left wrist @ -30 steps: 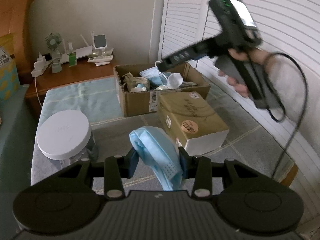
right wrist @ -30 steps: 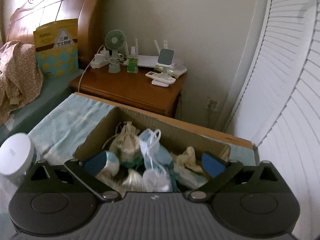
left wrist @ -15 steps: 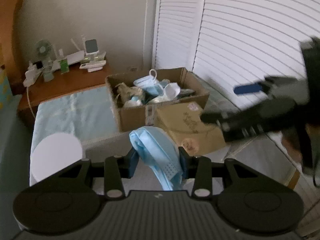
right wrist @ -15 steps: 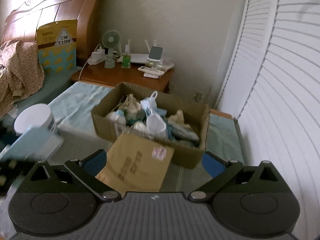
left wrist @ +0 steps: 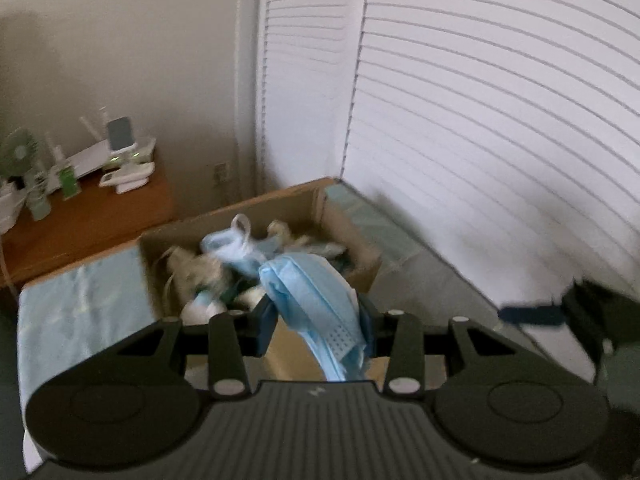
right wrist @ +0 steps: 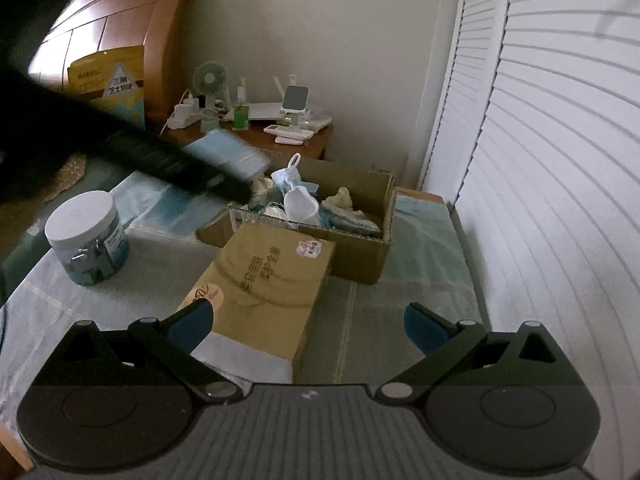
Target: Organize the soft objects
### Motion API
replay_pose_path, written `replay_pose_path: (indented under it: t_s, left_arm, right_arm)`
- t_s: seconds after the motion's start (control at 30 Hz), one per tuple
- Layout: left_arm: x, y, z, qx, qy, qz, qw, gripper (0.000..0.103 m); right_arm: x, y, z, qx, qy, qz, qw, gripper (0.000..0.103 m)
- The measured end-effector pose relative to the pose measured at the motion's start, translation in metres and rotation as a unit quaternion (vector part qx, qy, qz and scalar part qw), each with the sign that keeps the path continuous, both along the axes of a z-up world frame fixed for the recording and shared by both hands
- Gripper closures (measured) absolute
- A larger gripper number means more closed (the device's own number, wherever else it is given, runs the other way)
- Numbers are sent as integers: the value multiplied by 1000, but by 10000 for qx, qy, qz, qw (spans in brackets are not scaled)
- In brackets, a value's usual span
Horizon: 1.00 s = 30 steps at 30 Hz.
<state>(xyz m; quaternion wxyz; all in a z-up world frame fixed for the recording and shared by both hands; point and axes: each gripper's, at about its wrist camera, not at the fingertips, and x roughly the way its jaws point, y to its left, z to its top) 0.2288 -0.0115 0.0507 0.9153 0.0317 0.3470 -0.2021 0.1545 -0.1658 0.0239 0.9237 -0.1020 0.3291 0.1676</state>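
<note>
pinching crumpled pale-blue face mask (left wrist: 316, 304), folds drooping

white-lidded jar (right wrist: 86, 236), closed tan carton (right wrist: 264, 292), desk fan (right wrist: 209, 80), nightstand (left wrist: 84, 224)

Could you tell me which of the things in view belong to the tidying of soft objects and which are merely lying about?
Job:
left gripper
blue face mask it grips
open cardboard box of soft items

Lying about:
closed tan box
white-lidded jar
desk fan
router
</note>
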Motion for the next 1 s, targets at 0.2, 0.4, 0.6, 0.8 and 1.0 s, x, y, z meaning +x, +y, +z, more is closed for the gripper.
replay_pose_path:
  t_s: [0.2, 0.4, 0.6, 0.8, 1.0]
  left_arm:
    - [48, -24, -1, -84, 80, -174, 9998, 63]
    - [92, -39, -9, -12, 170, -110, 9998, 61]
    - [124, -45, -25, 36, 355, 89, 9993, 61]
    - [129, -43, -26, -45, 71, 379, 9992, 10]
    - [106, -31, -11, -50, -209, 377, 9991, 8]
  right_arm:
    - [-7, -5, 1, -32, -34, -5, 10000, 0]
    - [-6, -14, 2, 17, 16, -160, 9999, 0]
    - [-8, -20, 2, -36, 15, -248, 9997, 0]
    - [-10, -24, 4, 40, 2, -296, 9996, 0]
    - [-10, -21, 5, 40, 13, -265, 9996, 0]
